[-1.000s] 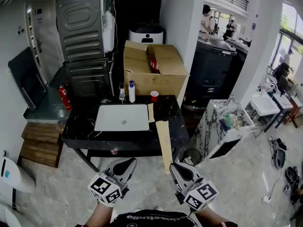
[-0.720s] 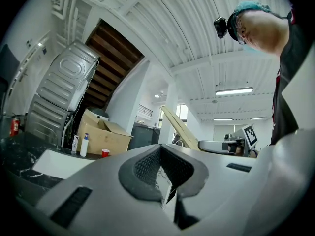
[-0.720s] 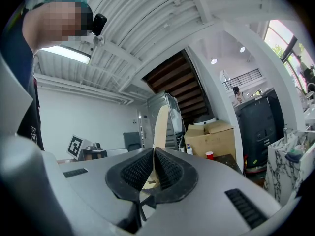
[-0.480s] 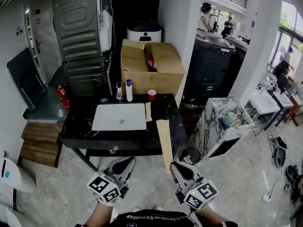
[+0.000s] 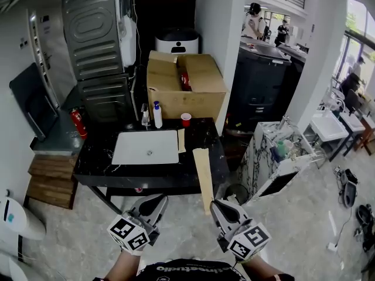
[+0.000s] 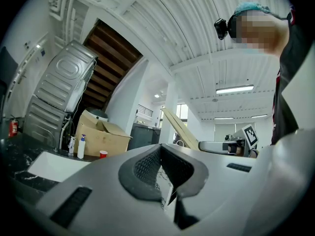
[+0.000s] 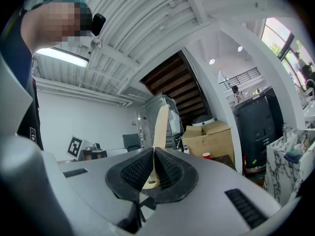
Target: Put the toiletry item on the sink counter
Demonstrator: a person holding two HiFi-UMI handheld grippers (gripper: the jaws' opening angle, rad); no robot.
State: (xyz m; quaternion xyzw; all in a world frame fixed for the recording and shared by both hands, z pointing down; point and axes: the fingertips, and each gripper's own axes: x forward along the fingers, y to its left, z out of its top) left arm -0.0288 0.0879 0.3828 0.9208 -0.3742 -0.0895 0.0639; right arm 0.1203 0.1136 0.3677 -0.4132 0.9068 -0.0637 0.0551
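A white pump bottle with a blue top (image 5: 157,116) stands at the back of the black marble sink counter (image 5: 202,136), beside a small clear bottle (image 5: 145,117) and behind the white basin (image 5: 145,147). The left gripper view also shows this pump bottle (image 6: 81,147). My left gripper (image 5: 153,202) and right gripper (image 5: 221,206) hang low near my body, well short of the counter. Both are shut with nothing between their pads, as the left gripper (image 6: 160,151) and right gripper (image 7: 153,154) show in their own views.
A red cup (image 5: 186,119) sits on the counter's back edge before a large cardboard box (image 5: 184,86). A wooden plank (image 5: 203,180) leans against the counter front. Grey machines (image 5: 96,45) and a fire extinguisher (image 5: 77,123) stand left; a marble sink unit (image 5: 275,157) stands right.
The head view has drifted slightly, so the counter sits a little further left and higher. Both grippers stay shut in the same place.
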